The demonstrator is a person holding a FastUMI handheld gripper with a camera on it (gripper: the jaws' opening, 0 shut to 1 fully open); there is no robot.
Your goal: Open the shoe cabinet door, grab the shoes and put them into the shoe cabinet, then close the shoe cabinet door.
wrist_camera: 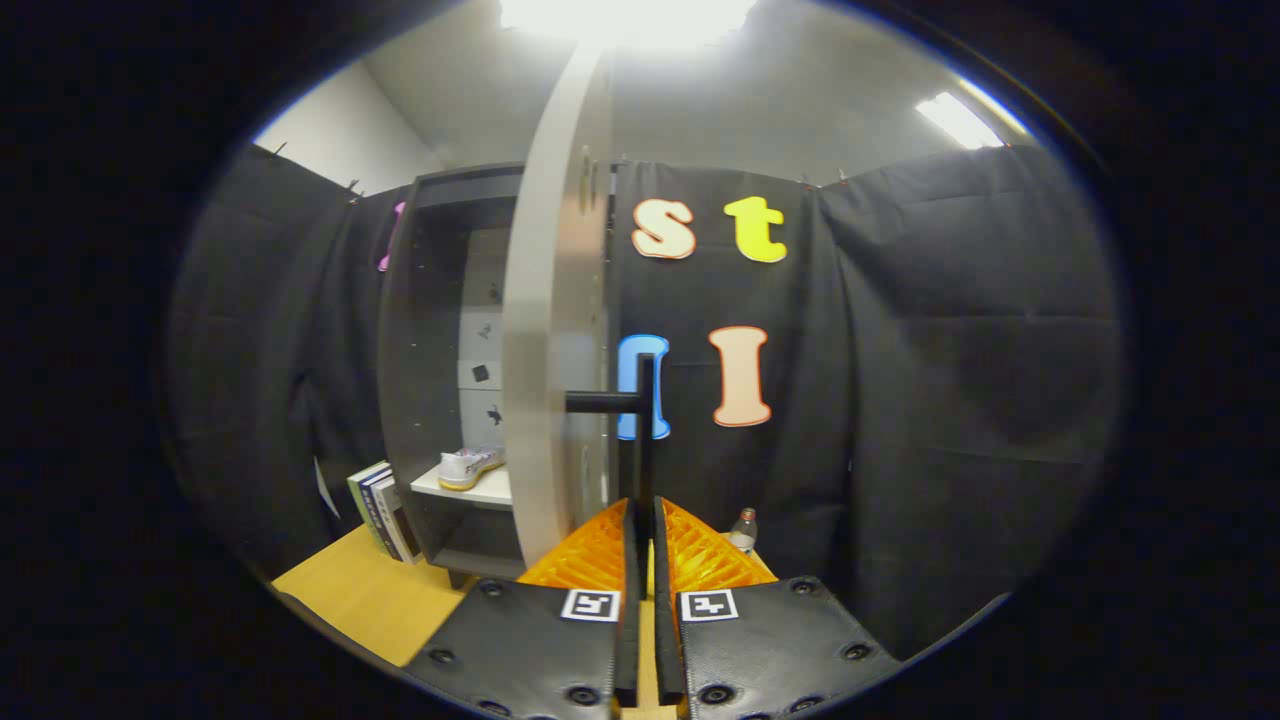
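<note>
Already a shoe [470,466] sits on the shelf inside the shoe cabinet [440,330], so only closing remains, and the gripper [640,520] is clenched on the handle [640,440] of the half-open door [550,330].

door [550,330] edge-on blocks ahead | cabinet opening [450,330] left free

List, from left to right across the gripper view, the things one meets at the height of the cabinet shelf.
books → shoe on the shelf inside the shoe cabinet → open door seen edge-on → door handle, which the claw is shut on → bottle.
</note>
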